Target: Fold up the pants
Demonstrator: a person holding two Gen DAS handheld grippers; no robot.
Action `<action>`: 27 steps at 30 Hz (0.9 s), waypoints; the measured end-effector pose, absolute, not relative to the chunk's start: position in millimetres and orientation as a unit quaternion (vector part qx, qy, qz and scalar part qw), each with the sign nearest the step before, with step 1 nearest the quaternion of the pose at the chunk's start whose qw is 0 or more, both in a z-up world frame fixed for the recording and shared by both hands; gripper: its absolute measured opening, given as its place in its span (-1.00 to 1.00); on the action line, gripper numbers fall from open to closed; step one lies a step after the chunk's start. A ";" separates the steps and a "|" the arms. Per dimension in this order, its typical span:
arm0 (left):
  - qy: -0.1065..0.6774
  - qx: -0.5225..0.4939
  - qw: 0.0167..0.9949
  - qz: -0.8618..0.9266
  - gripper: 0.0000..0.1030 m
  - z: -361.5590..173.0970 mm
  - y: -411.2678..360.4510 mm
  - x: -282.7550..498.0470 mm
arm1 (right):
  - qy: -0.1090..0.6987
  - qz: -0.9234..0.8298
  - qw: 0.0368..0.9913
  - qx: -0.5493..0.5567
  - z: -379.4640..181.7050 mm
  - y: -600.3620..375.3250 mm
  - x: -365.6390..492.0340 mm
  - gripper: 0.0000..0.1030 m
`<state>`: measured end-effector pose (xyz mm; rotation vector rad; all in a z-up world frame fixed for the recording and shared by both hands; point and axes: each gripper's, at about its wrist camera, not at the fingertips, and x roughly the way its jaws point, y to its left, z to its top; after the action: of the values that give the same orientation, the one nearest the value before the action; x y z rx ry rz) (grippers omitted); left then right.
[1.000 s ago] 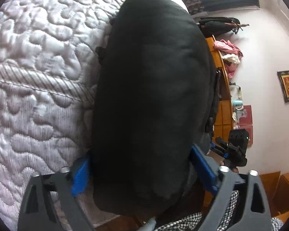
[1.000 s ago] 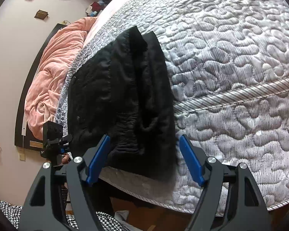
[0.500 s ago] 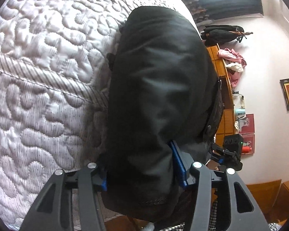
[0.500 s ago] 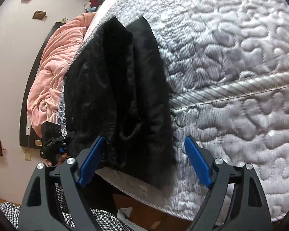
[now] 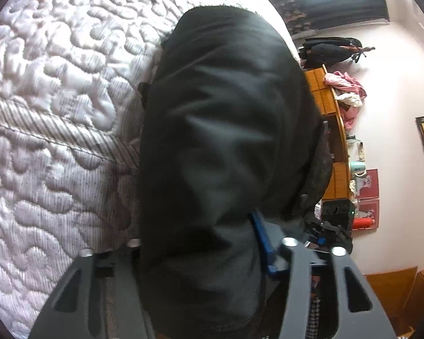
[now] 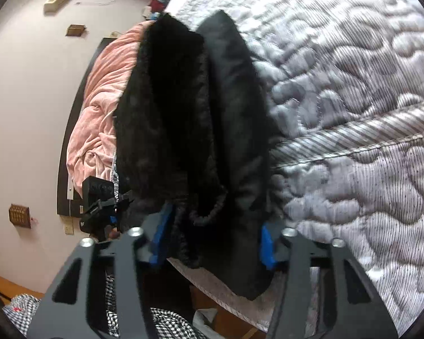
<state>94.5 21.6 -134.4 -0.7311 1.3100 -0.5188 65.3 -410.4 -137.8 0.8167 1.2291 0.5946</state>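
Quilted bedding [image 5: 56,113] fills both wrist views, the black pants [image 5: 220,141] lying straight ahead of each gripper at the mattress edge. Left gripper [image 5: 200,251] and right gripper [image 6: 212,243] each pinch the near end of the pants, fabric bunched between their blue pads. Judging by the doubled layers, one lengthwise fold is done; a crosswise fold looks left. Open quilt lies beyond the pants, with the bed edge just below both grippers.
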 end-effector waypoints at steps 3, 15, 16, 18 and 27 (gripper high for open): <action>0.575 -0.319 0.721 -0.220 -0.27 -122.5 16.9 89.4 | 0.540 0.257 0.723 0.345 -122.3 -397.8 58.5 -0.25; 0.513 -0.311 0.762 -0.244 -0.40 -67.3 -16.6 110.7 | 0.487 0.226 0.809 0.238 -38.8 -382.9 79.1 -0.33; 0.506 -0.306 0.768 -0.246 -0.39 -59.5 -20.8 118.3 | 0.482 0.226 0.815 0.230 -31.7 -383.1 86.6 -0.33; 0.495 -0.304 0.776 -0.248 -0.39 -49.4 -24.0 129.9 | 0.474 0.227 0.821 0.223 -21.4 -385.7 101.0 -0.33; 0.454 -0.274 0.813 -0.240 -0.39 -12.1 -34.9 218.3 | 0.452 0.219 0.840 0.206 -0.4 -402.6 203.4 -0.33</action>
<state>218.3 -34.9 -12.1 -0.5857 0.9699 -0.5130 203.4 -402.6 -0.4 0.4353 0.9554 0.4640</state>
